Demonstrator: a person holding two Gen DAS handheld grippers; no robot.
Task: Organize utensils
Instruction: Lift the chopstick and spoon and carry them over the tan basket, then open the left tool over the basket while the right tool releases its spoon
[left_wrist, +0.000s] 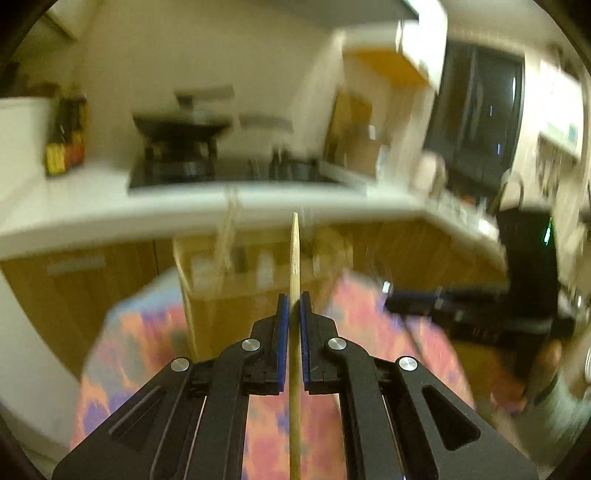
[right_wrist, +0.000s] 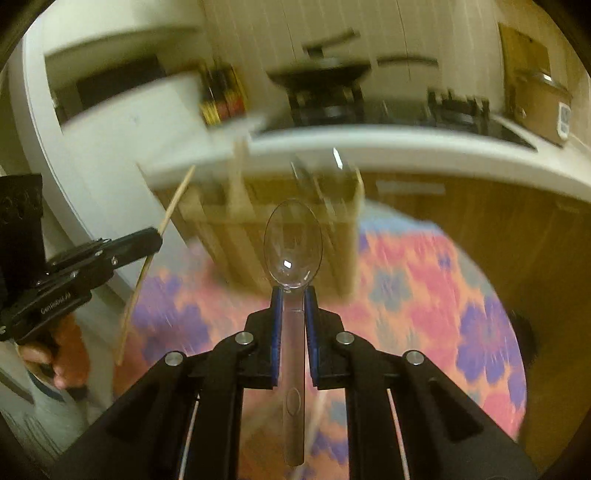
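Note:
My left gripper (left_wrist: 294, 300) is shut on a thin wooden stick (left_wrist: 295, 254) that runs lengthwise between its blue pads and pokes out ahead. The right wrist view shows the same left gripper (right_wrist: 157, 236) at the left with the wooden stick (right_wrist: 173, 206) slanting through it. My right gripper (right_wrist: 294, 291) is shut on the handle of a clear plastic spoon (right_wrist: 293, 242), bowl forward. Ahead of both stands a wooden utensil holder (left_wrist: 236, 291) with compartments, blurred, on a table with a pink and purple flowered cloth (right_wrist: 424, 295). The right gripper (left_wrist: 388, 295) shows blurred at the right of the left wrist view.
Behind the table runs a white kitchen counter (left_wrist: 92, 218) with a black stove and pan (left_wrist: 177, 147), bottles (left_wrist: 66, 144) at the left and wooden cabinet doors (right_wrist: 480, 229) below. A person's hand (right_wrist: 62, 350) holds the left gripper's handle.

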